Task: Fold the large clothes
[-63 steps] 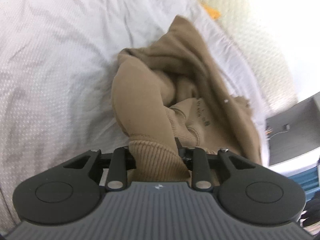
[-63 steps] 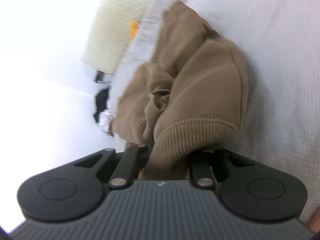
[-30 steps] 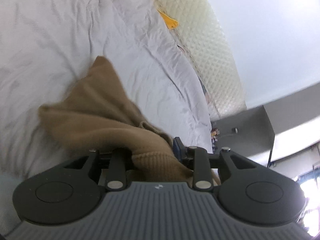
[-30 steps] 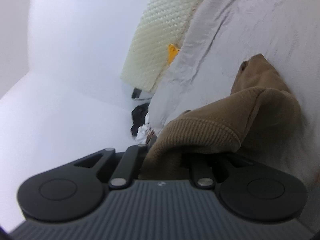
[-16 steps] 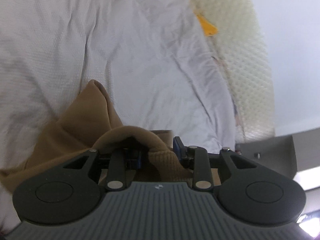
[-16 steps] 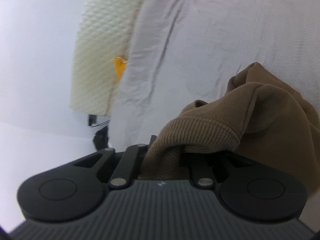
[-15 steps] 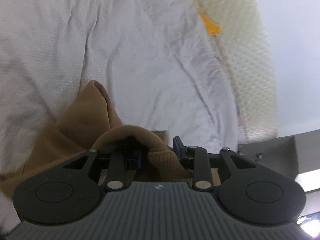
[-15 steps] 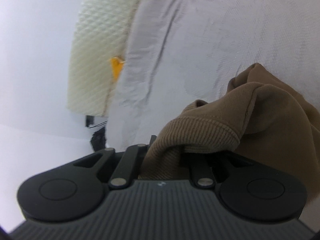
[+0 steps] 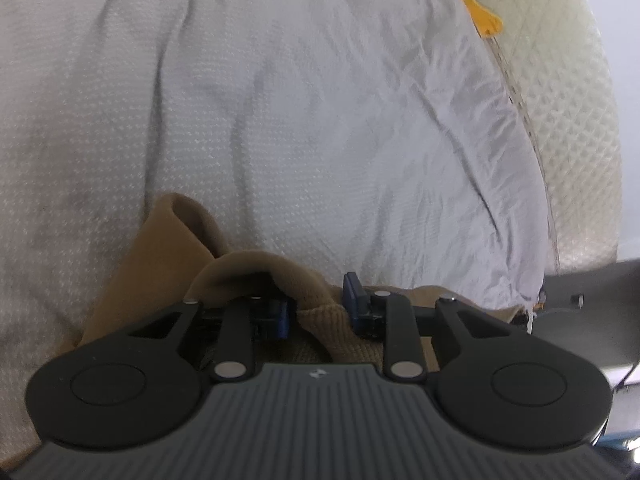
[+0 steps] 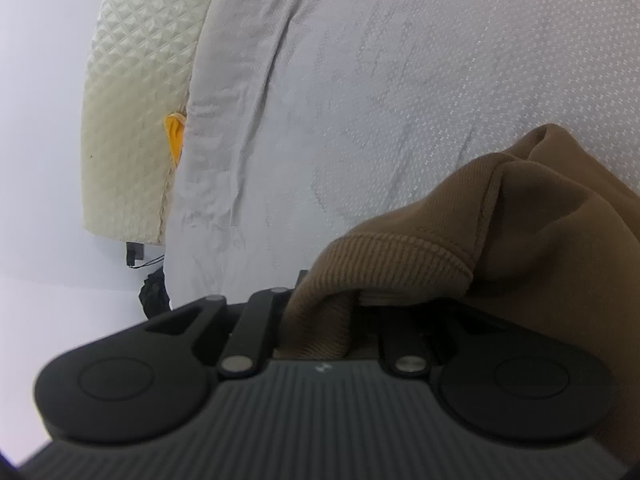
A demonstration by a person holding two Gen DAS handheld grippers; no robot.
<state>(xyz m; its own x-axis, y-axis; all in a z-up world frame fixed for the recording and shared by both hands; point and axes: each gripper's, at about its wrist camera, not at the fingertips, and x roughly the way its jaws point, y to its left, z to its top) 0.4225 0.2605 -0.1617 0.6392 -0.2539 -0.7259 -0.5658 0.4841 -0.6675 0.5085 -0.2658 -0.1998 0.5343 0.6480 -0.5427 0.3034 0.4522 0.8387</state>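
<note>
Sweater (image 9: 160, 280) of brown knit hangs bunched between your two grippers over a bed covered by a white sheet (image 9: 320, 120).

Your left gripper (image 9: 316, 304) has its blue pads (image 9: 353, 289) set on either side of the ribbed hem, and its jaws are closing with the knit pressed between them. Your right gripper (image 10: 332, 320) is clamped narrowly on another ribbed edge of the same sweater, which drapes over its fingers and hides the tips. The rest of the garment falls in loose folds to the inner side of each view, resting on the sheet. Beyond the sheet's far edge stands a cream quilted mattress (image 10: 132, 100), with a small orange tag (image 10: 175, 136) tucked between mattress and sheet.
</note>
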